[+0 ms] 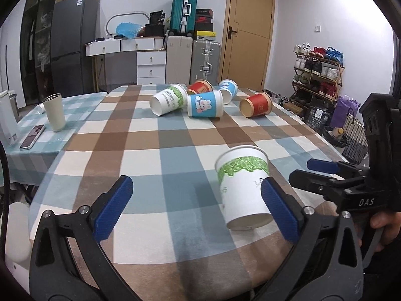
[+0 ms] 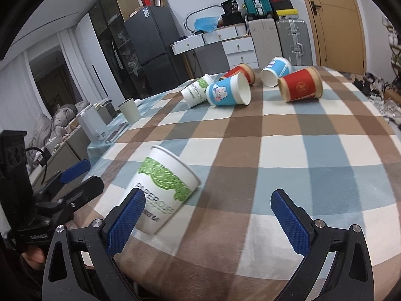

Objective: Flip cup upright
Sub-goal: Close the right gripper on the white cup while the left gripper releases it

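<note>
A white paper cup with a green band (image 1: 242, 186) stands upright on the checked tablecloth, a little blurred, just inside my left gripper's right finger (image 1: 278, 210). My left gripper (image 1: 195, 208) is open and empty. The same cup shows in the right wrist view (image 2: 163, 190), beside my right gripper's left finger (image 2: 125, 223). My right gripper (image 2: 209, 222) is open and empty. Further back lie several cups on their sides: a white-green one (image 1: 168, 99), a blue one (image 1: 205, 105), another blue one (image 1: 228, 90), a red one (image 1: 256, 104) and a red one behind (image 1: 199, 87).
The table (image 1: 150, 135) carries a beige tumbler (image 1: 54, 112), a phone (image 1: 32, 136) and a white box (image 1: 7, 120) at the left. The right gripper (image 1: 323, 173) shows at the right of the left wrist view. Suitcases, drawers, a fridge and a shoe rack stand beyond.
</note>
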`<state>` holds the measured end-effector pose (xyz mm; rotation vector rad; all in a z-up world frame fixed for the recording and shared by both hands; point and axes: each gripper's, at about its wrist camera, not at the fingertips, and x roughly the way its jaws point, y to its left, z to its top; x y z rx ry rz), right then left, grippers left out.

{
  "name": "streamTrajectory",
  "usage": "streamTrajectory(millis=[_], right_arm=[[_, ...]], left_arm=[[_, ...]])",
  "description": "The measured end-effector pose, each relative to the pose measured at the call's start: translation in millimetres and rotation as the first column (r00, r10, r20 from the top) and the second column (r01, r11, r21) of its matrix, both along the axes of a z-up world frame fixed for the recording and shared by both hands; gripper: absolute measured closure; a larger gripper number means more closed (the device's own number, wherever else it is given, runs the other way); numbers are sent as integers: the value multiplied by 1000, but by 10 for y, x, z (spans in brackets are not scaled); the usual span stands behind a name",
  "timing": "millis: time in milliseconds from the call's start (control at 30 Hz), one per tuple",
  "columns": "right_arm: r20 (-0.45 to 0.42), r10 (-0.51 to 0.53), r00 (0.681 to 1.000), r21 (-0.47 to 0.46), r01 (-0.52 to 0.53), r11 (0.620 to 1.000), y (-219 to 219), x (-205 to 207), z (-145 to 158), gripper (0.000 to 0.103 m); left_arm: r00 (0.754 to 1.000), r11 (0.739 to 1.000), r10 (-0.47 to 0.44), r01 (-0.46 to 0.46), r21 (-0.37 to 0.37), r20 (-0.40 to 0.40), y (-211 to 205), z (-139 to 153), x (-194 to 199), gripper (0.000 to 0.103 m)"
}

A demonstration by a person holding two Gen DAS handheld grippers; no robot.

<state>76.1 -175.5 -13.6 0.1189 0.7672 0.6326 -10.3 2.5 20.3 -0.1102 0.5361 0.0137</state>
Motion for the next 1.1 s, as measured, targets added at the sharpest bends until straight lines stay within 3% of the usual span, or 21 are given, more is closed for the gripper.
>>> streamTrajectory(millis=[300,567,933,1100], right_arm=[[-184,-13,983,132,37,991,140,205,40,0],[-292,30,956,162,18,987,378,346,22,4],[-400,59,914,163,8,987,567,480,-93,19],[-412,64,909,162,4,987,574,480,-106,34]], left_arm=[[1000,1000,17,-17,-20,1,233,-58,-7,1],[999,998,54,-54,-34,1,370,-115,-7,1],[998,998,61,-61,-27,-5,382,-157,25,1],[998,997,64,-65,-30,-10,393,-174,43,1]])
